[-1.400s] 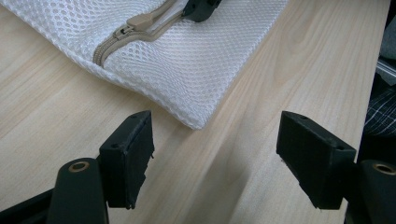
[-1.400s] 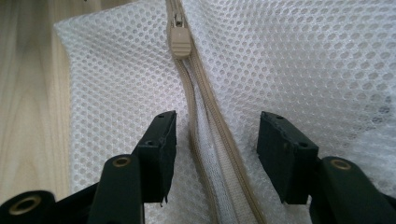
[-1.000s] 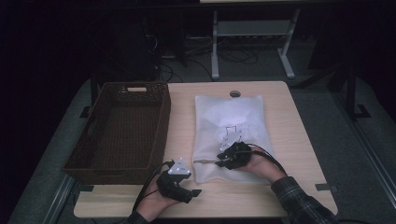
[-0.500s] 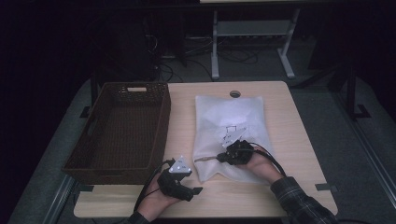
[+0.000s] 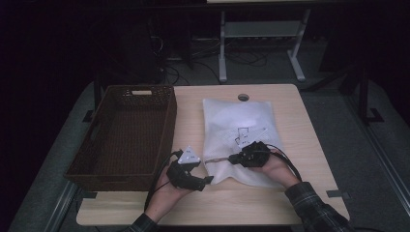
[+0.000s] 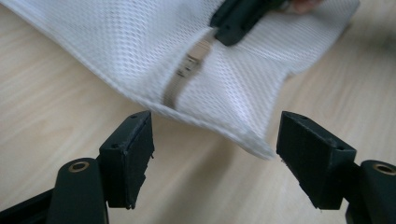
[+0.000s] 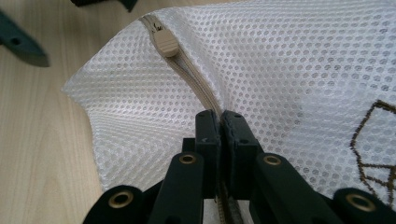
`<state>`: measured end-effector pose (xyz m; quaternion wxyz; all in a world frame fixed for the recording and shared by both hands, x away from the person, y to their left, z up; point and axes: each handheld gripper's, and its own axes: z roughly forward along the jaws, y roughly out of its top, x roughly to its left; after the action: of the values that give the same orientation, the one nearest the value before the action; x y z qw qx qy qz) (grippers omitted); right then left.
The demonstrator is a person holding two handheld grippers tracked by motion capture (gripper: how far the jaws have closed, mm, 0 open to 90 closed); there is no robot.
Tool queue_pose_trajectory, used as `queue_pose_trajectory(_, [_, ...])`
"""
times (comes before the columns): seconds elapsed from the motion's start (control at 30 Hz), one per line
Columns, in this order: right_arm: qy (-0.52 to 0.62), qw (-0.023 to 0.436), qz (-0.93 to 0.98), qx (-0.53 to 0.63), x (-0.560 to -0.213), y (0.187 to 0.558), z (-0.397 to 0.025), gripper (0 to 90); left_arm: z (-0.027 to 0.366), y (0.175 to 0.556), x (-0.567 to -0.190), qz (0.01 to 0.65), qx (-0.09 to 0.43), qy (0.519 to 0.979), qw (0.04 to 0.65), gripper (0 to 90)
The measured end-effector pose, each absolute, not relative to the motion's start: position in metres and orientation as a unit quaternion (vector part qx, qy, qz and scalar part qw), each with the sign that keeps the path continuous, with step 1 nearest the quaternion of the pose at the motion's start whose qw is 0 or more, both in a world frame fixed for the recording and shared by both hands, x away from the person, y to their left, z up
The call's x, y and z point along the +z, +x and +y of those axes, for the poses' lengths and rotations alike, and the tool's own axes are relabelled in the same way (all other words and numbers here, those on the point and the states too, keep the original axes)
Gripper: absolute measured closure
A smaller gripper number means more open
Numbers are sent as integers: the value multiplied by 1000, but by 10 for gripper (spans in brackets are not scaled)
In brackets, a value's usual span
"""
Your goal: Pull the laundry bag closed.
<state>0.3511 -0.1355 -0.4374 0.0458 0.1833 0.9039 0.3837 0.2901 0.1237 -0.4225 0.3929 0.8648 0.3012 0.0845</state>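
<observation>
A white mesh bag [image 5: 237,121] lies flat on the wooden table, with a beige zipper [image 5: 217,158] near its front-left end. My right gripper [image 5: 232,158] lies on the bag, shut on the zipper strip [image 7: 196,88] just behind the beige slider [image 7: 166,44]. The mesh [image 7: 289,60] lifts slightly around the jaws. My left gripper [image 5: 208,180] is open at the bag's near-left corner. In the left gripper view its jaws [image 6: 215,135] stand wide apart, just short of the bag's edge [image 6: 243,135], with nothing between them. The zipper [image 6: 184,74] runs up to the right gripper [image 6: 233,23].
A dark wicker basket [image 5: 125,130] stands at the table's left, close beside the left hand. The table [image 5: 270,203] has a cable hole [image 5: 243,97] at its far edge. A dark embroidered outline [image 7: 373,140] marks the bag. Desk legs and cables stand beyond.
My left gripper has shifted a little forward toward the bag's corner. The right gripper stays shut on the zipper, almost in the same place.
</observation>
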Motion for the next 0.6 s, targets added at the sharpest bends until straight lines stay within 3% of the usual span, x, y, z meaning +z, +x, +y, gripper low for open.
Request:
queue_pose_trajectory(0.43, [190,42,895,400,-433,353,-143,848,120,321,-428,329,58,846,415,275])
queue_pose_trajectory(0.6, [197,41,891,408,-431,354,-147,848,119,325,-430,315,57,852,414,394])
